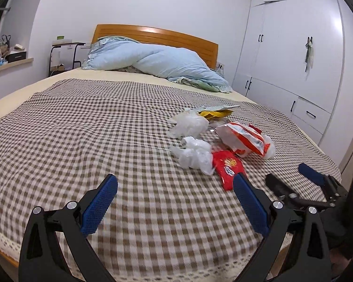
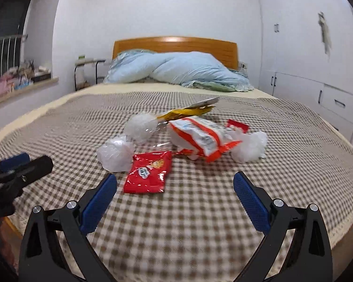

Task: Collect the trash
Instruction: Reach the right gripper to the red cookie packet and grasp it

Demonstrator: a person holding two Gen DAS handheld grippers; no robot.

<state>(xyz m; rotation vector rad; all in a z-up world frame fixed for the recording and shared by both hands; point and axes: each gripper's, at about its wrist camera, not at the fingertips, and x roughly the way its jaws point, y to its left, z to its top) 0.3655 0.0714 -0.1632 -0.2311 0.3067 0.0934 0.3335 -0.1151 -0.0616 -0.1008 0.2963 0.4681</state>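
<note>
— Trash sits in a loose heap on the checked bedspread [image 2: 58,122], doesn't it?

— Yes. Take the red snack packet [image 2: 149,175] as the marker: it lies flat at the near edge of the heap. Just left of it, touching, is a crumpled clear plastic bag [image 2: 116,155]. Behind that is a second crumpled clear bag [image 2: 141,125].

— And to the other side of the red packet?

— An orange-and-white wrapper [image 2: 200,138], puffed up, lies behind and to the right of it. Beyond the wrapper's far end is a third white plastic ball [image 2: 251,149]. Farthest back from the red packet is a yellow wrapper [image 2: 188,112] with a pale card on top.

— The grippers?

— The right gripper [image 2: 175,184] hangs just in front of the red packet, jaws spread wide, holding nothing. The left gripper [image 1: 175,184] is also spread wide and empty; in its own view the red packet [image 1: 228,169] lies just past its right finger [image 1: 249,202], partly hidden by it.

— Anything else?

— Far behind the red packet, a blue duvet [image 1: 157,62] is bunched against the wooden headboard [image 1: 176,37]. White wardrobes [image 1: 294,58] stand to the right of the bed.
</note>
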